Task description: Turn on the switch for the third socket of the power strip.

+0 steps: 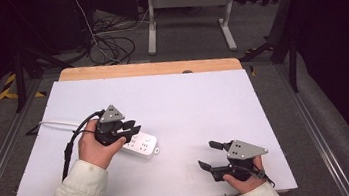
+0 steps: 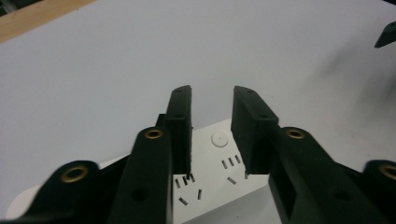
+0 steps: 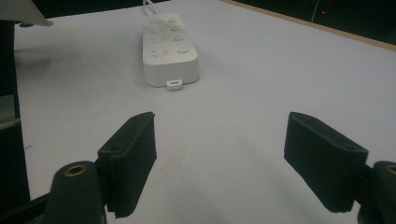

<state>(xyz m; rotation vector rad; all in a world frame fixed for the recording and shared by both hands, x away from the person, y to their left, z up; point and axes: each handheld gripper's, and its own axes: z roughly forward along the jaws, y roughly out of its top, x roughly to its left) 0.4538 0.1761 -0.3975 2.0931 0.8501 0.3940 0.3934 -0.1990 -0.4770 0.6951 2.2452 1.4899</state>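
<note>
1. From the high view, a person is leaning in from the near edge, a pale sleeve point(image 1: 75, 190) on the left arm. The left gripper point(image 1: 133, 127) is hovering right over the white power strip point(image 1: 143, 145), which is lying on the white table point(image 1: 188, 101) a little left of the middle, its white cord point(image 1: 57, 123) running off toward the left edge. The right gripper point(image 1: 209, 155) is sitting well apart, near the front right part of the table, its jaws spread wide with nothing between them.

2. In the left gripper view, the left gripper point(image 2: 212, 109) is pointing down at the power strip point(image 2: 219, 158); its jaws are standing a narrow gap apart and gripping nothing, with the strip's sockets and a round button showing between them.

3. In the right gripper view, the right gripper point(image 3: 233, 140) is gaping wide and empty above bare table point(image 3: 280, 70). The power strip point(image 3: 170, 46) is lying farther off, up and to the left of the jaws, a small tab at its near end
</note>
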